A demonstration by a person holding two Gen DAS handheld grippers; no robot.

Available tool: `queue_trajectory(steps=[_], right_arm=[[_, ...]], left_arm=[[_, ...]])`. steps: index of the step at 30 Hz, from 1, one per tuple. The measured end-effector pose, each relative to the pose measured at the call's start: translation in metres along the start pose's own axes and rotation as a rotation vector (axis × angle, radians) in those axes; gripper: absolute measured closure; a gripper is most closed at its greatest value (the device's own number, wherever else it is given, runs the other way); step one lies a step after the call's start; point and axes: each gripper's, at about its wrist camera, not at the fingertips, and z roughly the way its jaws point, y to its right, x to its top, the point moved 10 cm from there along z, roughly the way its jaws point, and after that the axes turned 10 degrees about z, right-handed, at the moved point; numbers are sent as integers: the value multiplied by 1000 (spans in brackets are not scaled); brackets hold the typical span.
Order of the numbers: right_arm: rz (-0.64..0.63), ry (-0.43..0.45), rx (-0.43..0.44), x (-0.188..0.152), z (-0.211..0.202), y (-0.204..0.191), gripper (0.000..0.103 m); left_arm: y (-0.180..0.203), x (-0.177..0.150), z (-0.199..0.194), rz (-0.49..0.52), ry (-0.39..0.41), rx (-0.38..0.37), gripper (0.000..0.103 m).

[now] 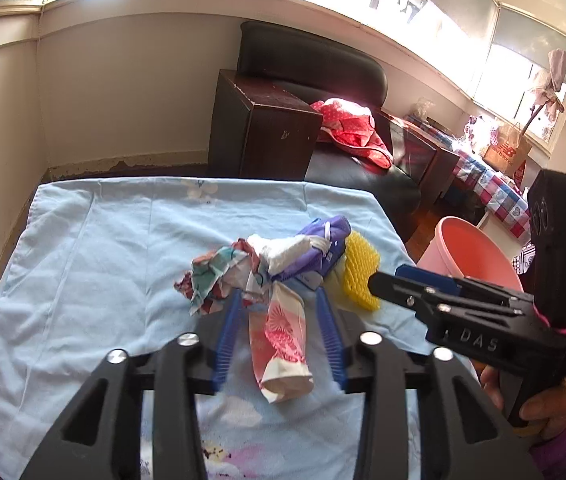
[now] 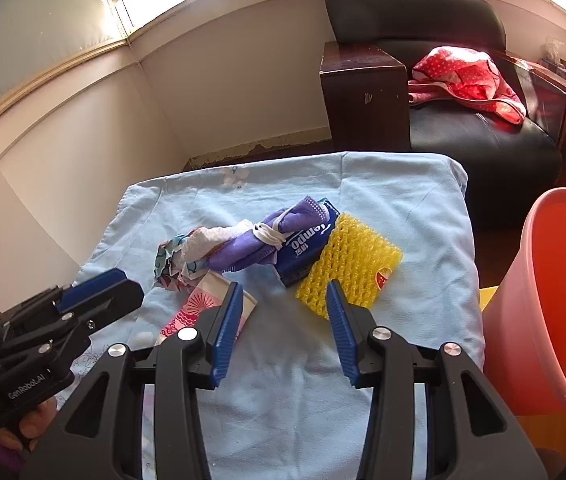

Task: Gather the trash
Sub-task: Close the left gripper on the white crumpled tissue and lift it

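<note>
A heap of trash lies on the light blue cloth (image 1: pixel 83 264) (image 2: pixel 403 208): a pink patterned wrapper (image 1: pixel 283 340) (image 2: pixel 199 308), crumpled printed paper (image 1: pixel 211 276) (image 2: pixel 171 264), a purple mask (image 1: pixel 315 248) (image 2: pixel 279 228), a blue tissue pack (image 2: pixel 303 252) and a yellow foam net (image 1: pixel 359 272) (image 2: pixel 351 264). My left gripper (image 1: pixel 277 296) is open, its fingers on either side of the pink wrapper. My right gripper (image 2: pixel 285 288) is open just in front of the foam net; it also shows in the left wrist view (image 1: pixel 395 280).
A pink bucket (image 1: pixel 471 252) (image 2: pixel 555 300) stands off the table's right edge. Behind the table are a dark wooden cabinet (image 1: pixel 267 128) (image 2: pixel 367 100) and a black armchair (image 2: pixel 483 128) with a red dotted cloth (image 1: pixel 351 128) (image 2: pixel 471 76).
</note>
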Motion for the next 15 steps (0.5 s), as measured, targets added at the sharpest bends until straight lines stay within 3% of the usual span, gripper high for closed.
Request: queue_trajectory(steps=[9, 10, 11, 15], right_arm=[[28, -35, -20, -3, 21, 10, 59], [26, -37, -25, -4, 24, 10, 59], [22, -38, -31, -5, 27, 10, 59], [-11, -46, -67, -8, 38, 8, 59]], left_arm=[[13, 28, 49, 164, -3, 69, 58], [12, 28, 53, 179, -7, 81, 65], [11, 27, 57, 185, -15, 89, 84], [3, 22, 59, 151, -28, 72, 89]])
